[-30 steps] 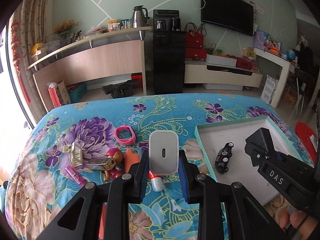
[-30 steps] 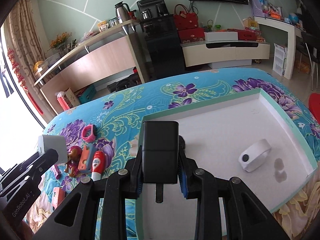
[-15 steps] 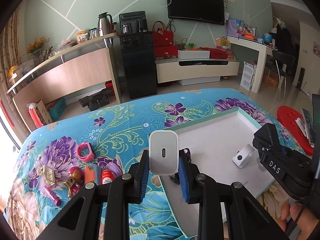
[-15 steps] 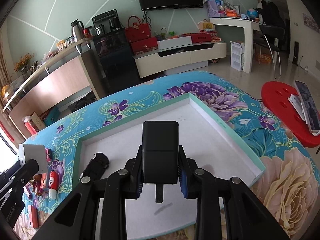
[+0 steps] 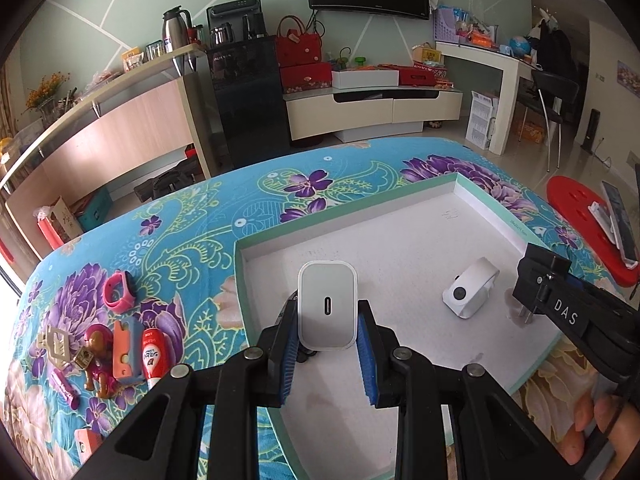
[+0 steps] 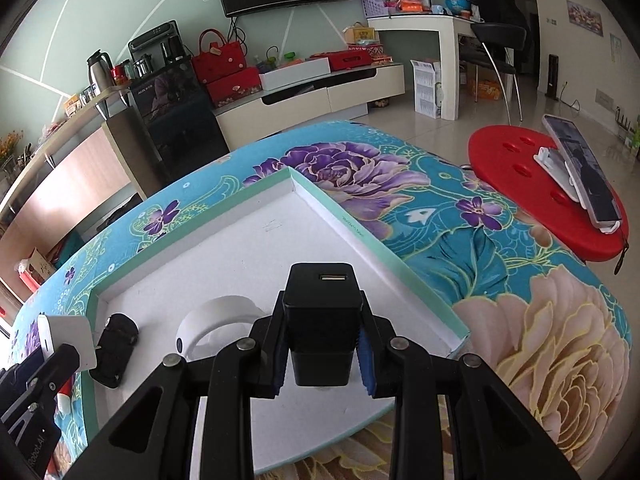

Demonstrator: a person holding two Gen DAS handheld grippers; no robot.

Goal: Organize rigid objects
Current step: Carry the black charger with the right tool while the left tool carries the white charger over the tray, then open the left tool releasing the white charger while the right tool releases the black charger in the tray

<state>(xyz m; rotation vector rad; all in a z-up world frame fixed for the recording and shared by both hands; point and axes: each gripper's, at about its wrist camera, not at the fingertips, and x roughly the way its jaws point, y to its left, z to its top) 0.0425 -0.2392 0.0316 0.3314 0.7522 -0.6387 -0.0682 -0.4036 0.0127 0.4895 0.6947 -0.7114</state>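
Both loads airborne over the tray (image 5: 440, 188) on the floral-cloth desk (image 5: 208, 216). Left hand-held gripper (image 5: 327, 316) pinches the white USB-C charger (image 5: 327, 305), long axis upright, port facing the camera; tray floor lies directly beneath, and a dark toy car (image 6: 115, 350) sits just behind it. Right hand-held gripper (image 6: 320, 340) pinches the black USB charger (image 6: 320, 320), port up, prongs pointing down at the tray floor. White ring-shaped gadget (image 5: 470, 292) lies at 2 o'clock from the left load. Judgement: the right is nearer to release; both need a straight drop. Remaining toys (image 5: 120, 344) sit at 9 o'clock, off the tray.
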